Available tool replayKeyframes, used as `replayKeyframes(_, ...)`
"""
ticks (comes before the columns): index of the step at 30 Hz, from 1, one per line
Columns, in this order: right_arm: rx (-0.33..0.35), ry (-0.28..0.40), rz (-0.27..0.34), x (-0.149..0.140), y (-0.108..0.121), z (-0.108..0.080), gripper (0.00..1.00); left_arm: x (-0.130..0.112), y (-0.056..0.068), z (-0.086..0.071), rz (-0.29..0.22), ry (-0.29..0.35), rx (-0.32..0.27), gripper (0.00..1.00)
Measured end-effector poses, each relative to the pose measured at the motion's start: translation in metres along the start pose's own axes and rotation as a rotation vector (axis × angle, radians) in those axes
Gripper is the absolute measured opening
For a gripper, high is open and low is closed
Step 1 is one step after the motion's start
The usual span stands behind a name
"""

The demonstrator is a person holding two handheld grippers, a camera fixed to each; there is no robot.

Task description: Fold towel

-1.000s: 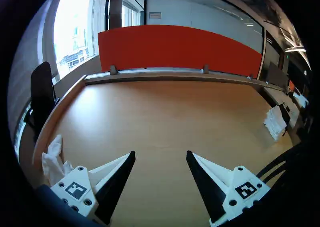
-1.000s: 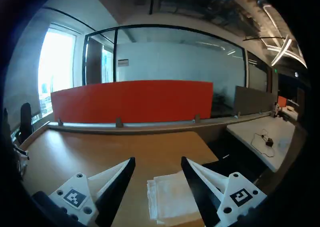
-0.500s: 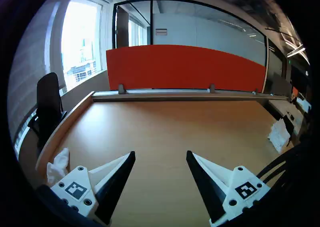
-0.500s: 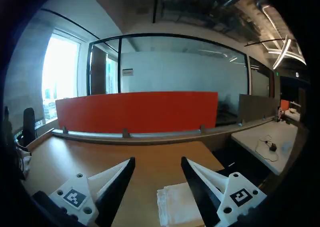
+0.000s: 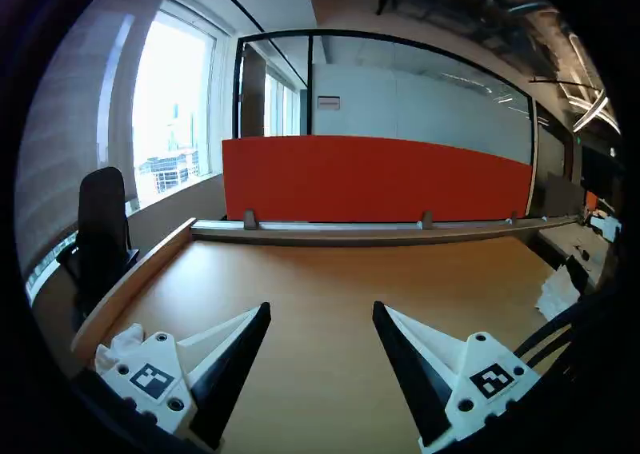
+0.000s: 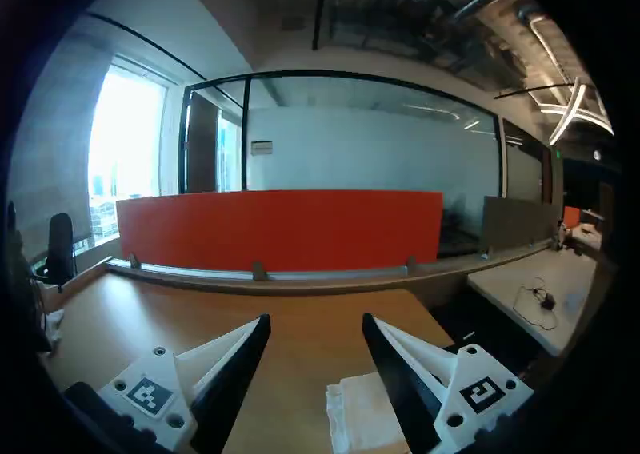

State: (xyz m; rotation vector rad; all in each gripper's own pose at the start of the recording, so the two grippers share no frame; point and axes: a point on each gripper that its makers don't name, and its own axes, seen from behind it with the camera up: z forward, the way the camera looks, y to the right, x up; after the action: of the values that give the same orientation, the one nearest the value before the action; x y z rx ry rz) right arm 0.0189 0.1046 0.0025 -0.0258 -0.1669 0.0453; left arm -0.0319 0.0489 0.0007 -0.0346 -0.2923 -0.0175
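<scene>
Left hand-held gripper [image 5: 320, 306]: jaws spread wide, nothing between them, bare wood of the desk [image 5: 336, 278] showing in the gap. The fingers point across the desk top, clear of its surface as far as can be judged.

Crumpled towel [image 5: 118, 347]: a white bunch at the lower left of the left gripper view, just beside the left finger's marker block and near the desk's edge. A further white cloth [image 5: 555, 294] lies at the right edge of that view; its shape is too small to tell.

Right hand-held gripper [image 6: 314, 318]: jaws likewise spread, gripping nothing.

Folded towel [image 6: 360, 414]: a white, squared stack at the bottom centre of the right gripper view, flat on the desk, partly hidden behind the right finger. Whether the finger touches it cannot be told.

Surroundings: an orange partition [image 5: 376, 178] stands upright along the desk's far edge. A black chair [image 5: 100, 230] sits at the left beside a bright window [image 5: 172, 126]. In the right gripper view, a white desk [image 6: 512, 282] at the right carries a thin cable [image 6: 544, 300].
</scene>
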Motion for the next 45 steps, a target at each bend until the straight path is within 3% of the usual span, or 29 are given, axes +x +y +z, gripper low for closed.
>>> replayKeyframes(8,0.030,0.009,-0.019,0.008,-0.030,0.005,0.88,0.023,0.005,-0.002,0.004,0.073,-0.027,0.95)
replayKeyframes(23,0.082,0.034,0.004,0.025,-0.089,0.015,0.88,0.047,0.009,0.001,0.000,0.139,-0.054,0.95)
replayKeyframes(45,0.086,0.009,-0.006,0.039,-0.119,0.015,0.88,0.038,0.014,0.013,0.004,0.197,-0.075,0.95)
